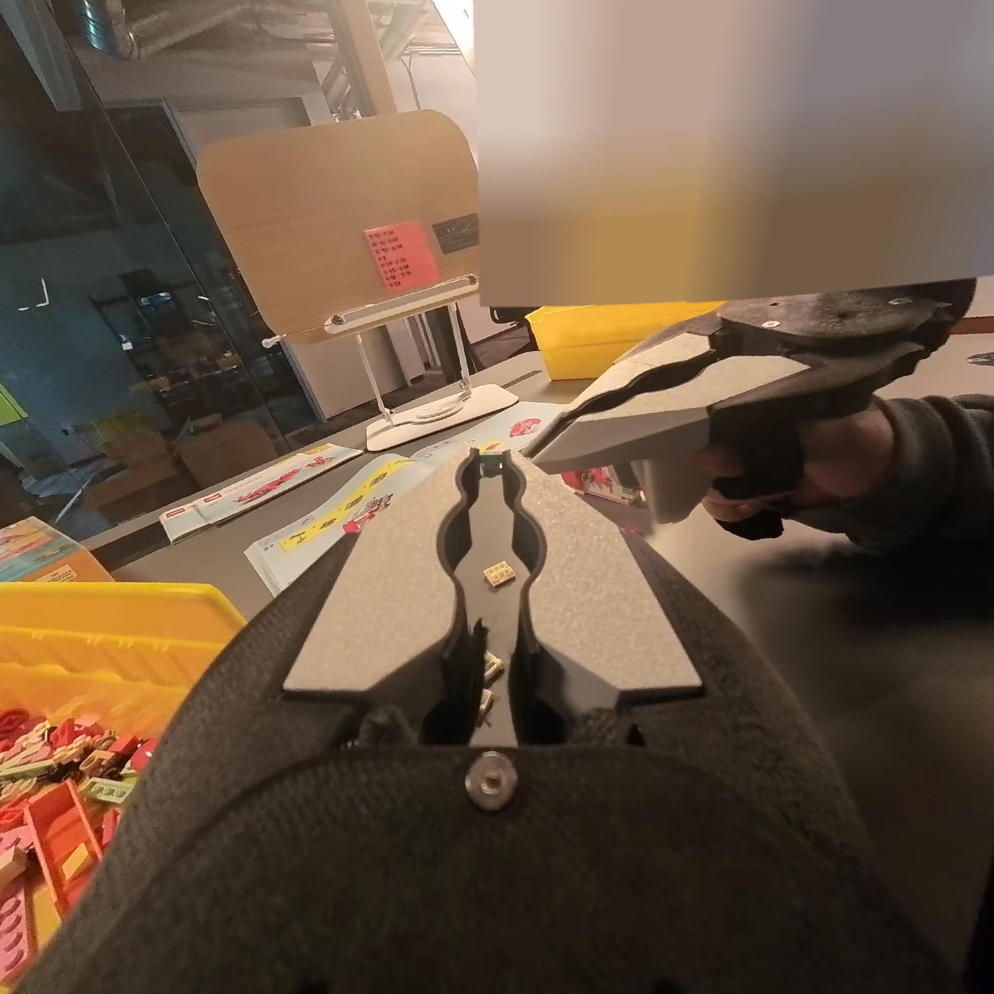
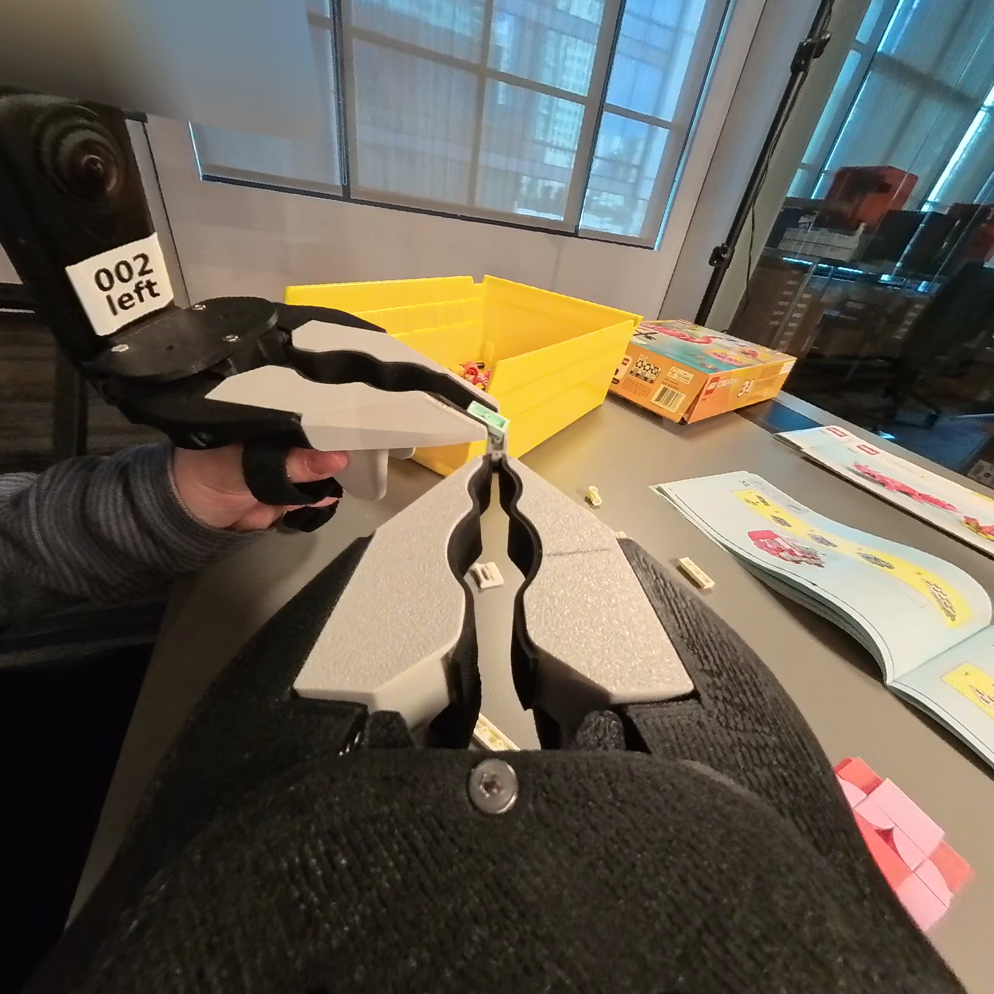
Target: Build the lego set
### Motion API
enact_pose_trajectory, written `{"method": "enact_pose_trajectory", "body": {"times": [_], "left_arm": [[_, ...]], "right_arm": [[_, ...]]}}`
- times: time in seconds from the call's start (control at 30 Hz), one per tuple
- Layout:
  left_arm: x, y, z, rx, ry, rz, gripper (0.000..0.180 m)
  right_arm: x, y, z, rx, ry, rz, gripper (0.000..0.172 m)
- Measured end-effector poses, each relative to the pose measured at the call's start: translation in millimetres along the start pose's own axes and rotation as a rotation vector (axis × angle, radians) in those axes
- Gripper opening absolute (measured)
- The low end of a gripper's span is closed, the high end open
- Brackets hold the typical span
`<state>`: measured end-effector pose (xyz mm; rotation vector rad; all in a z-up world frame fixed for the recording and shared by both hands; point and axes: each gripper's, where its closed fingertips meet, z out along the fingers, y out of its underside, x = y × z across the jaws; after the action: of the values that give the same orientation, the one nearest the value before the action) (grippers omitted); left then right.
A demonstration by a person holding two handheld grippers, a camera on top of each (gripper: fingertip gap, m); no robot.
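Left claw (image 2: 487, 422) is pinching a small mint-green plastic brick (image 2: 488, 418); right claw (image 2: 497, 457) is nipping a tiny grey piece (image 2: 497, 445) under it, so they're probably best kept lined up and squeezed gently.

A large multi-pane window (image 2: 473, 107) with dark frames fills the upper centre of the right wrist view and admits bluish daylight. Below it runs a plain grey wall (image 2: 333, 236). A black tripod stand (image 2: 753, 204) rises at upper right, beside glass partitions (image 2: 887, 242) with shelving behind them. In the left wrist view, a dark glass wall (image 1: 107, 269) occupies the left side; exposed ductwork (image 1: 107, 21) crosses the ceiling at upper left. The grey tabletop (image 2: 618, 457) spans the middle of both views under warm indoor light.
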<state>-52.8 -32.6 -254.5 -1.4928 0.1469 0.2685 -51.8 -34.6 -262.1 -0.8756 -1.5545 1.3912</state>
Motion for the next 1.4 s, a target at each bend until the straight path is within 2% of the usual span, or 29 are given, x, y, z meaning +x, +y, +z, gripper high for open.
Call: {"method": "enact_pose_trajectory", "body": {"times": [0.1, 0.2, 0.33, 0.53, 0.87, 0.93, 1.03, 1.17, 1.27, 1.4], "left_arm": [[-4.0, 0.0, -1.1, 0.0, -0.023, -0.003, 0.007], [-9.2, 1.9, -3.5, -0.014, -0.044, -0.041, 0.007], [-4.5, 13.2, -15.3, -0.098, -0.04, -0.106, 0.007], [13.6, 24.9, -34.2, -0.206, 0.009, -0.178, 0.007], [29.3, 26.7, -34.6, -0.239, 0.052, -0.166, 0.007], [31.3, 26.2, -33.2, -0.237, 0.058, -0.168, 0.007], [33.7, 25.8, -31.8, -0.238, 0.069, -0.171, 0.007], [36.9, 23.3, -31.3, -0.225, 0.092, -0.2, 0.007], [39.5, 18.7, -31.5, -0.2, 0.118, -0.246, 0.007], [46.8, 10.2, -32.3, -0.159, 0.188, -0.314, 0.007]], "right_arm": [[4.2, 9.9, 2.2, -0.061, 0.014, 0.019, 0.001], [-0.7, 44.7, 7.3, -0.275, -0.031, 0.138, 0.001], [-25.4, 79.6, -3.8, -0.523, -0.081, 0.266, 0.001], [-41.2, 97.0, -23.1, -0.649, -0.031, 0.25, 0.001], [-43.2, 100.9, -30.6, -0.67, 0.007, 0.222, 0.002], [-44.5, 100.1, -30.8, -0.666, -0.001, 0.236, 0.013], [-43.8, 96.9, -32.0, -0.654, -0.01, 0.248, 0.021], [-40.9, 75.4, -30.7, -0.545, -0.047, 0.247, 0.024], [-38.0, 49.1, -27.8, -0.395, -0.072, 0.22, 0.029], [-39.7, 21.3, -29.5, -0.257, -0.093, 0.027, 0.024]]}}
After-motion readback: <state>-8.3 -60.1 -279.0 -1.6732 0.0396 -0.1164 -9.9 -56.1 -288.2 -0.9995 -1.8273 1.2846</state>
